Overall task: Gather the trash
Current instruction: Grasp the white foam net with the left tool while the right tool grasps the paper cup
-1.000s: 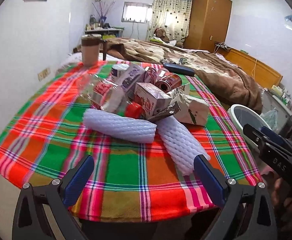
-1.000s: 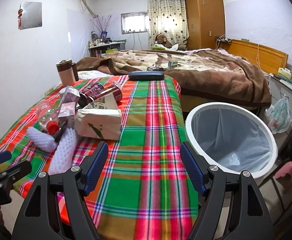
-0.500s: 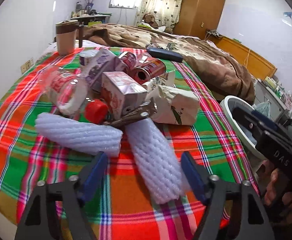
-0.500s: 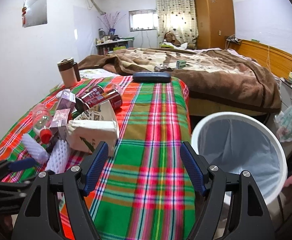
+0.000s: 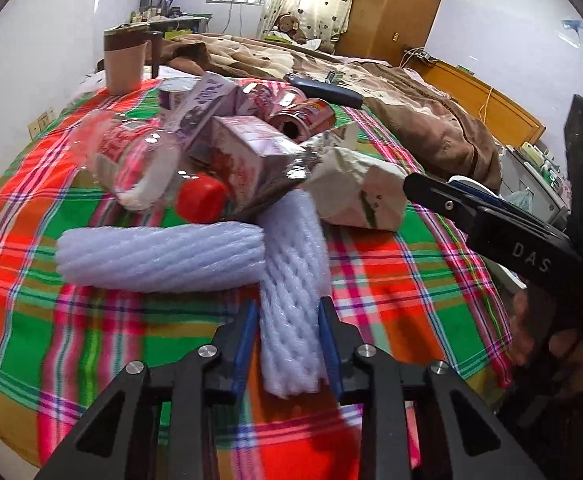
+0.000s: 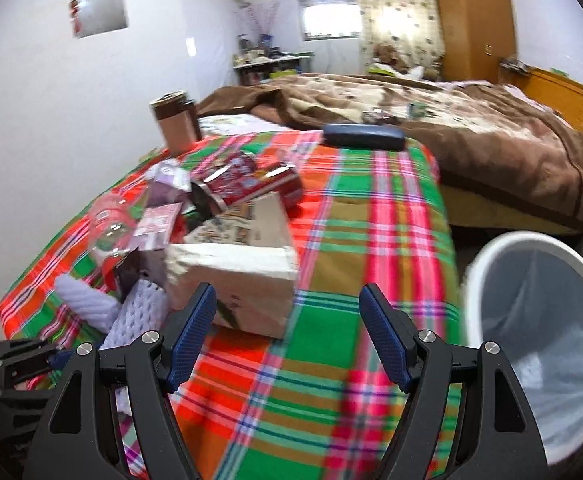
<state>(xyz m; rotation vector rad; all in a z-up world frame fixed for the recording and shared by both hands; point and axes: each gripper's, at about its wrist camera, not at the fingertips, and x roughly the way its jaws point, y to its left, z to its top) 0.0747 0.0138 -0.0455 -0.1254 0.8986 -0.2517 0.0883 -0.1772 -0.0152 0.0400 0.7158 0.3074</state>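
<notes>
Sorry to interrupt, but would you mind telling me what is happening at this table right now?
A person is clearing trash from a plaid-covered table. The left hand-held gripper is closing its jaws around a white foam mesh sleeve at the near edge of a pile of cartons, cans and a bottle. The right hand-held gripper is open and empty, beside a crumpled white paper carton. A white round bin waits alongside the table.

trash bin [image 6: 487, 256]: right side cut off by frame edge | bin in left wrist view: mostly hidden behind right gripper [image 5: 451, 196] | surface [image 6: 331, 420]: near part blurred
</notes>
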